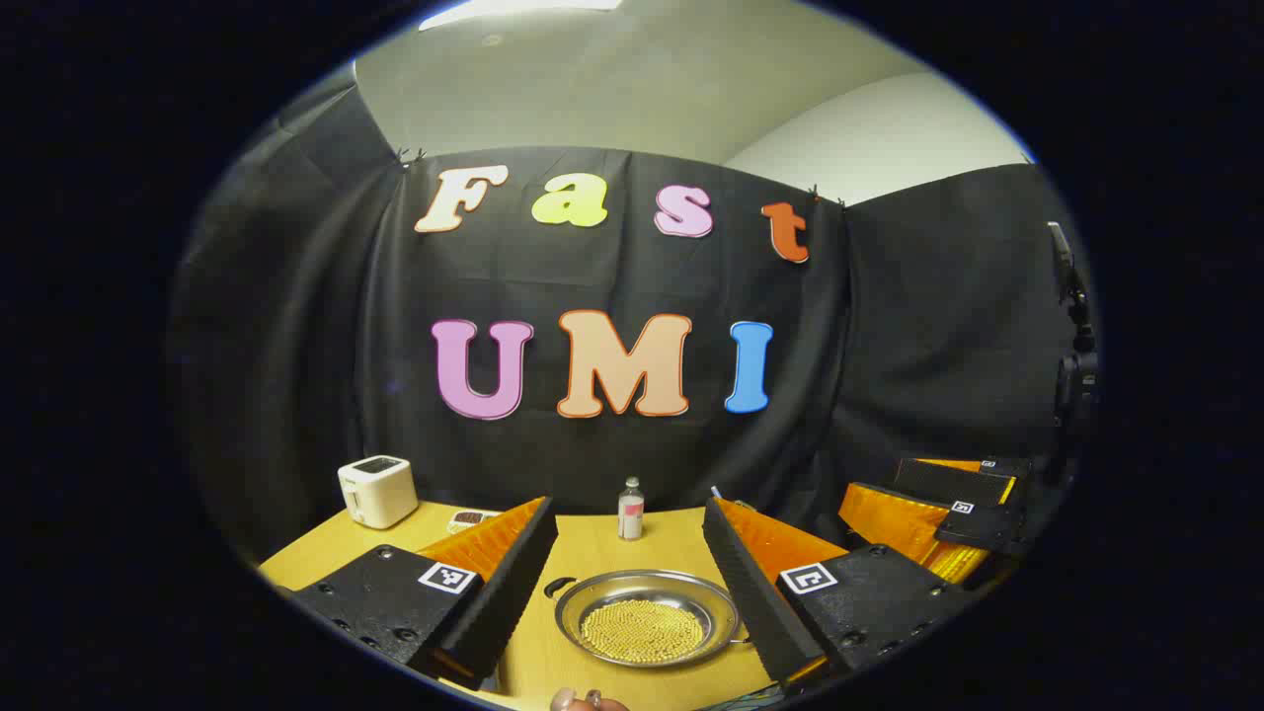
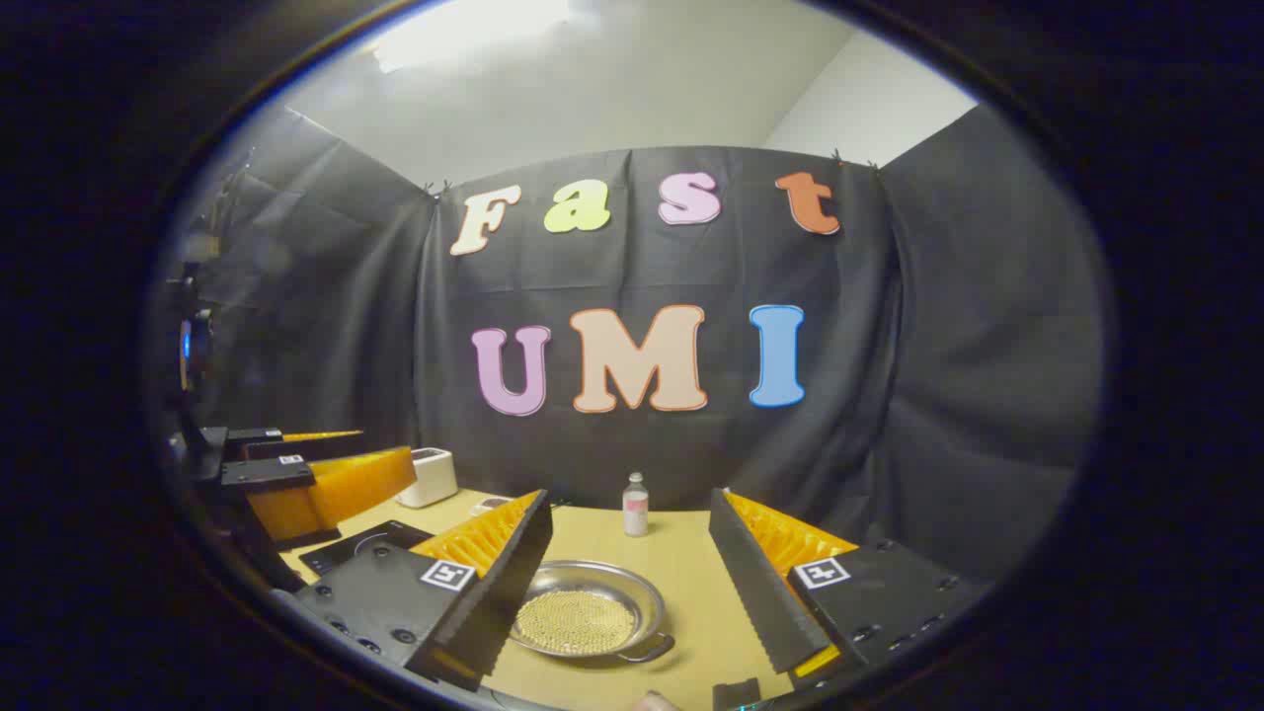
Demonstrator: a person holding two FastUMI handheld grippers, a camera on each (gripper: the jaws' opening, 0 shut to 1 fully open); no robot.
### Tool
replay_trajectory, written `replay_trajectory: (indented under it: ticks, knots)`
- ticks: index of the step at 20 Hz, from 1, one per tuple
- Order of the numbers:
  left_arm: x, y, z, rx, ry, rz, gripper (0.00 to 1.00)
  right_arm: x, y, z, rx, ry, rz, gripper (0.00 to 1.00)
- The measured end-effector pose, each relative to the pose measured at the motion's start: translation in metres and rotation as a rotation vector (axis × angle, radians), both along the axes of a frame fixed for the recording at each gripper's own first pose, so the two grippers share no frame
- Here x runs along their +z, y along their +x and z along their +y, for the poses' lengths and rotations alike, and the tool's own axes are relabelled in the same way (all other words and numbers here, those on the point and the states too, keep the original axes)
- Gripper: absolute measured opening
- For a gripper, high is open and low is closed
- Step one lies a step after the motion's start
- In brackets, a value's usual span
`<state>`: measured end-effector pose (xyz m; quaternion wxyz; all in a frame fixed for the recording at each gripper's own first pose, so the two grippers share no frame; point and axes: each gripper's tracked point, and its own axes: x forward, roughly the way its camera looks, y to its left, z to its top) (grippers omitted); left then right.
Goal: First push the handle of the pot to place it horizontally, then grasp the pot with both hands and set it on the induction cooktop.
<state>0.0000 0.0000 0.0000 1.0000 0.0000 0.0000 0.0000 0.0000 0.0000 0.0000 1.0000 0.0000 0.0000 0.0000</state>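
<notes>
A light wooden table (image 1: pixel 592 553) spreads out ahead of my fingers. On it, framed between my left gripper's two fingers, sits a shallow round silver metal pot (image 1: pixel 647 617) with small side handles. Beyond it, farther out between the fingers, stands a small clear bottle with a pale pink label (image 1: pixel 631 510). Past my left finger, a white boxy toaster (image 1: pixel 376 491) rests near the table's far edge. In the right gripper view, a flat black induction cooktop (image 2: pixel 357 544) lies beyond the left finger.
</notes>
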Motion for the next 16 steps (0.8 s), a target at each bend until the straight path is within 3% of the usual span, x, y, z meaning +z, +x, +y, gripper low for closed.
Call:
replay_trajectory:
  ticks: [1,16]
  knots:
    - [-0.002,0.001,-0.001,0.006,-0.015,0.008,0.96,0.002,0.002,0.0,0.009,0.011,-0.004,0.99]
    - [-0.021,0.004,0.008,0.03,-0.011,0.081,0.93,-0.01,0.009,-0.003,-0.006,-0.012,0.035,0.99]
